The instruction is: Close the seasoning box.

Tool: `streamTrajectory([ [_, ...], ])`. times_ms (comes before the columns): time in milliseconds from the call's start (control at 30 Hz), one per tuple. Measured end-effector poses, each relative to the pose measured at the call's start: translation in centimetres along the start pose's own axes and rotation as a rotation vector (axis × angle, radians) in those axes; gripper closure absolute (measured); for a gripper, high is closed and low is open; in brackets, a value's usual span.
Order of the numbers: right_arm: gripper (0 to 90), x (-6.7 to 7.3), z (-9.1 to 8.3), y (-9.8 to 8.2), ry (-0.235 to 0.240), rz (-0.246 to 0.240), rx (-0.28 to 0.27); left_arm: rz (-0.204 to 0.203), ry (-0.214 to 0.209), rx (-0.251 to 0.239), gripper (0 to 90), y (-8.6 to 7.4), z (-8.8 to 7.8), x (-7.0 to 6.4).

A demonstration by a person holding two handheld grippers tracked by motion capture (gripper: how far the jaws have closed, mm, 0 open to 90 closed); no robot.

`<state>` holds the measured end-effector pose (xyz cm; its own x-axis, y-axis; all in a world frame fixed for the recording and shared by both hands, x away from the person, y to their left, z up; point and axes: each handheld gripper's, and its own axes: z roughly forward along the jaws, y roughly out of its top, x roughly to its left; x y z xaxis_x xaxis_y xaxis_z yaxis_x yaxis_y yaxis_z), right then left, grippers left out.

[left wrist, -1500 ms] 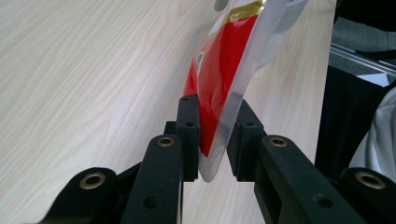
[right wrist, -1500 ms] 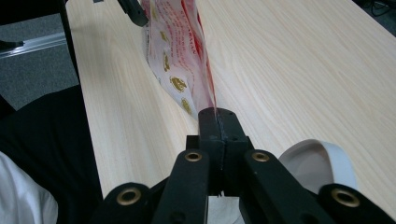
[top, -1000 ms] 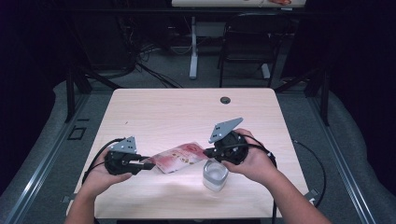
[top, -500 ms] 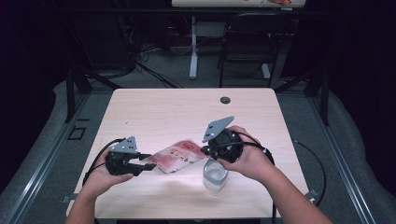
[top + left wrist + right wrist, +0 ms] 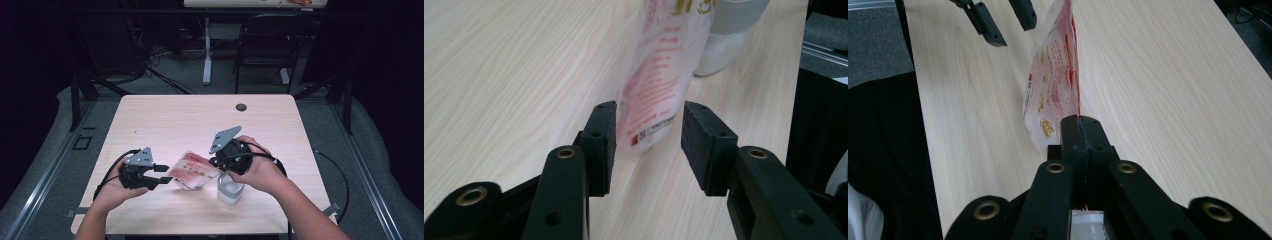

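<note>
A red and white printed pouch [image 5: 192,172] hangs slanted over the table, its upper edge pinched by my right gripper [image 5: 216,162], which is shut on it [image 5: 1082,125]. Under that hand stands a clear cup [image 5: 230,189] with white contents. My left gripper [image 5: 164,175] is open; its jaws have just been opening. In the left gripper view the pouch's [image 5: 659,75] lower end sits between the spread fingertips of that gripper [image 5: 649,135], and neither pad presses on it. The cup [image 5: 729,35] shows behind the pouch.
The light wooden table [image 5: 200,120] has a round black grommet [image 5: 241,107] near its far edge. Cables trail from both grippers off the table's sides. A chair and desk legs stand on the grey floor beyond the table.
The left gripper's jaws have spread apart and let go of the pouch's lower end. The right gripper keeps its grip on the pouch and has hardly moved.
</note>
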<state>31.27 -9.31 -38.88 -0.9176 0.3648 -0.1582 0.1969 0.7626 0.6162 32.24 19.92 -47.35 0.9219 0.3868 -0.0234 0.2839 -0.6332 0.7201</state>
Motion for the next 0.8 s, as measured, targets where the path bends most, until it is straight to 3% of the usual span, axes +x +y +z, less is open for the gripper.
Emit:
streamTrajectory([
  [400, 90.0, 0.6, 0.4, 0.9, 0.014, -0.037, -0.011, 0.017, 0.015, 0.004, 57.7, 0.6, 0.8, -0.4],
  [800, 89.5, 0.8, 0.9, 1.4, 0.028, -0.03, -0.045, 0.022, 0.022, 0.008, 66.0, 0.6, 0.7, -0.5],
])
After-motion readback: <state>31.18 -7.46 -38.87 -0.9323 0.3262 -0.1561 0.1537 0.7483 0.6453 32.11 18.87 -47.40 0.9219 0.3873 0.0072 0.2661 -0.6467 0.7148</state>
